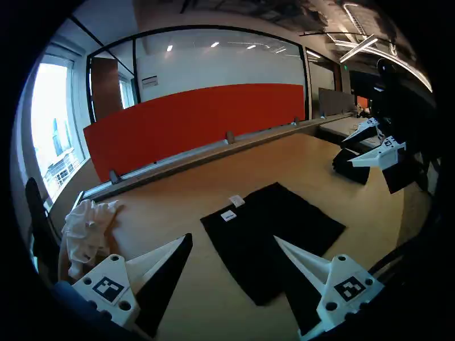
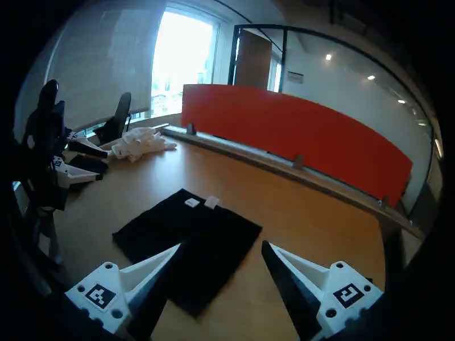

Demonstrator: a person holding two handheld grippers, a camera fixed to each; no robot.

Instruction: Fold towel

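Towel (image 1: 273, 238) lies black and flat on the wooden counter (image 1: 219, 301), just ahead of both pairs of tongs and touched by neither. The left tongs (image 1: 233, 237) are aimed at its near edge, fingers wide apart with nothing between them. The right tongs (image 2: 222, 245) face another edge, also spread and empty.

In the right gripper view the towel seems to lie in more than one layer, with a lower part sticking out to the left of the upper one. That is where I judge the trouble to lie: a pinch that catches only the top layer would peel the layers apart instead of carrying the whole edge over. Dark finger pads against dark cloth make the edge hard to place, so a closing could miss and scrape wood. The counter looks smooth, so a one-sided pull may drag the towel rather than fold it. Uneven lifts would skew the fold.

Each finger base carries a black-and-white square marker (image 1: 108, 288), which is a pattern, not writing. Two small white tags (image 1: 228, 215) sit at the towel's far edge, their print too small to read. Farther left, a heap of white cloth (image 1: 88, 227) lies well apart by the orange screen (image 1: 199, 122). A small sign (image 1: 151, 81) on the far wall is illegible.
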